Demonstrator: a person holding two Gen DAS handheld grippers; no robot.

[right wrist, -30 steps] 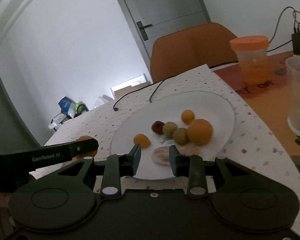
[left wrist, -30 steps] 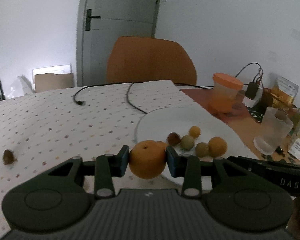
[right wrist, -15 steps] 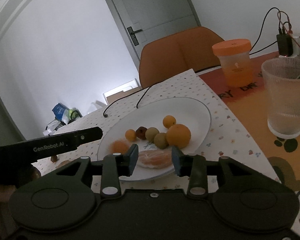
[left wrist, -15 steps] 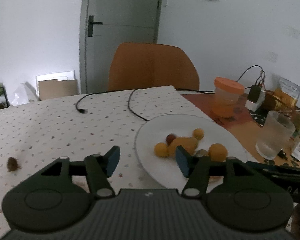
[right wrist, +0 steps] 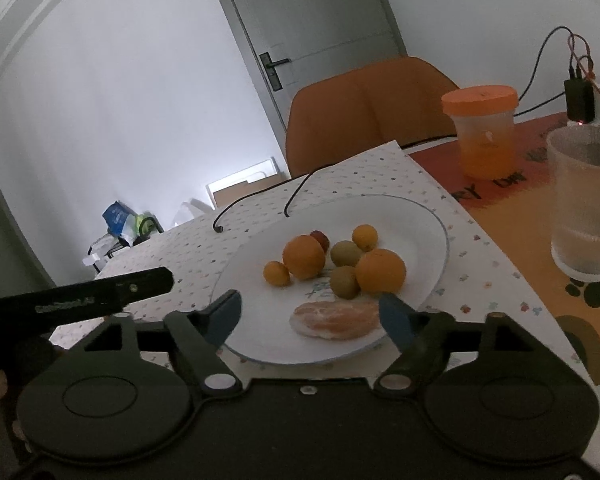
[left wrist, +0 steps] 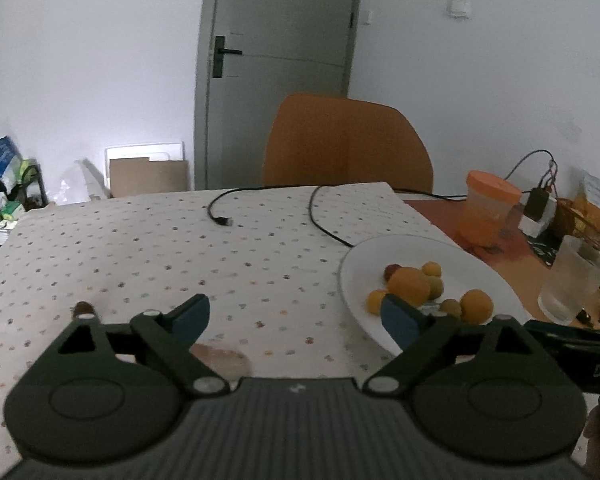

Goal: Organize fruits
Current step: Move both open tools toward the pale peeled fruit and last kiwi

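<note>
A white plate [right wrist: 428, 224] on the dotted tablecloth holds several fruits: two oranges [right wrist: 303, 258] [right wrist: 380, 271], small yellow and green round fruits, a dark one, and a peeled citrus piece [right wrist: 334, 319] at the near rim. My right gripper [right wrist: 310, 316] is opening, its jaws wide on either side of the peeled piece without touching it. My left gripper [left wrist: 296, 318] is also opening, empty, over the cloth just left of the plate [left wrist: 480, 268], where the orange [left wrist: 409, 285] rests. A small brown fruit [left wrist: 83, 309] lies on the cloth at the left.
An orange-lidded jar [right wrist: 482, 132] and a ribbed glass [right wrist: 586, 204] stand right of the plate. A black cable [left wrist: 320, 216] crosses the far cloth. An orange chair [left wrist: 346, 144] stands behind the table. A faint stain [left wrist: 224, 360] marks the cloth near the left gripper.
The left gripper let go of the orange, which now sits on the plate, and drew back left. The right gripper released the peeled citrus piece onto the plate and spread its jaws.
</note>
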